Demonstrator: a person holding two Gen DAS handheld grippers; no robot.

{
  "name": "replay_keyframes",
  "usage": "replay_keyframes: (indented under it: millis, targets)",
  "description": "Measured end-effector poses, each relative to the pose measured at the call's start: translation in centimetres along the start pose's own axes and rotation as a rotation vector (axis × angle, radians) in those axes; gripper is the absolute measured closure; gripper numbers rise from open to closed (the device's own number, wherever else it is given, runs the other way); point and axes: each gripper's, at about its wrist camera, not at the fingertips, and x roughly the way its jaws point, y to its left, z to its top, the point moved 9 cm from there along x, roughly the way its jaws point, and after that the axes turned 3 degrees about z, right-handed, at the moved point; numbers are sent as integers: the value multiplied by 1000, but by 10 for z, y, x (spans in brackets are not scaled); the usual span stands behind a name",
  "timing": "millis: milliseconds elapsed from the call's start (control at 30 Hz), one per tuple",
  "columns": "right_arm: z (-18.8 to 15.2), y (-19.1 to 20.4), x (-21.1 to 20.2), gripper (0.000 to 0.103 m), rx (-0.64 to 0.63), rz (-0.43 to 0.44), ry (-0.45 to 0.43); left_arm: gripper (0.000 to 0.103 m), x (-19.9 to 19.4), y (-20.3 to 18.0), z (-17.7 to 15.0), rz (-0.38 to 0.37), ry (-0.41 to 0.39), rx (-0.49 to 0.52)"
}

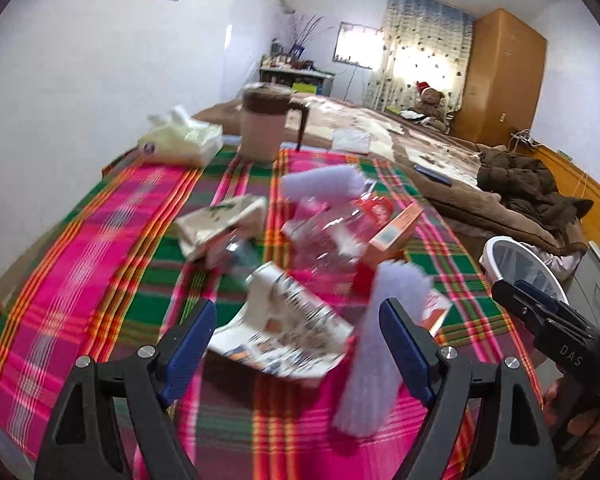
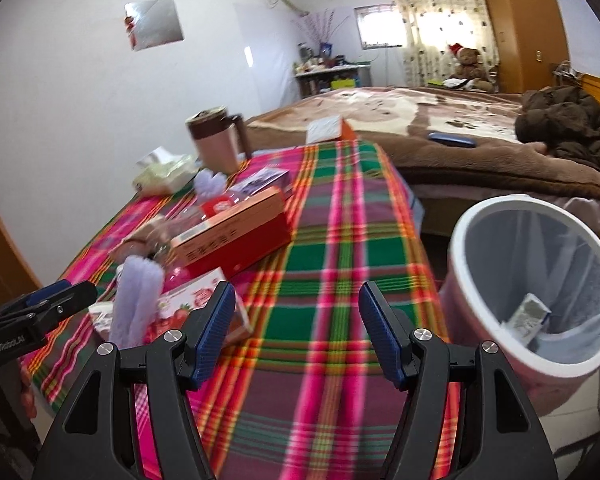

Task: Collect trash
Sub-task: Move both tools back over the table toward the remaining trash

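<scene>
both grippers tilt down over the plaid counter (image 2: 340, 248), left gripper (image 1: 296, 332) and right gripper (image 2: 298, 320) fingers apart and empty, with crumpled wrappers (image 1: 284, 328), a clear bottle (image 1: 332, 236) and cartons (image 2: 228, 236) heaped at the near left, a white bin (image 2: 532, 280) to the right.

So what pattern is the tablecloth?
The tablecloth is plaid in pink, green and orange stripes, clearest in the right wrist view.

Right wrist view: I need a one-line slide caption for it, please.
Open right hand-held gripper above the plaid tablecloth, littered boxes to its left, white bin holding one carton.
</scene>
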Motion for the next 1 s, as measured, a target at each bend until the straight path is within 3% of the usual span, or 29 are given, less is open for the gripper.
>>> replay_keyframes:
  millis: [200,567,800,867,1000]
  targets:
    - [-11,20,9,37,-28,30,42,17,8,19,-13,-5,46,-53]
    - [-17,24,12,37,-26,4,72,11,46,4,-15,-78,148,-96]
    - [-20,38,18,37,-39,34,94,10,54,23,-22,10,176,-59]
    - [-21,41,22,37,-32,40,108,9,52,31,-24,-13,173,-72]
    - [-22,52,29,37,-21,59,129,9,44,46,-24,33,166,-43]
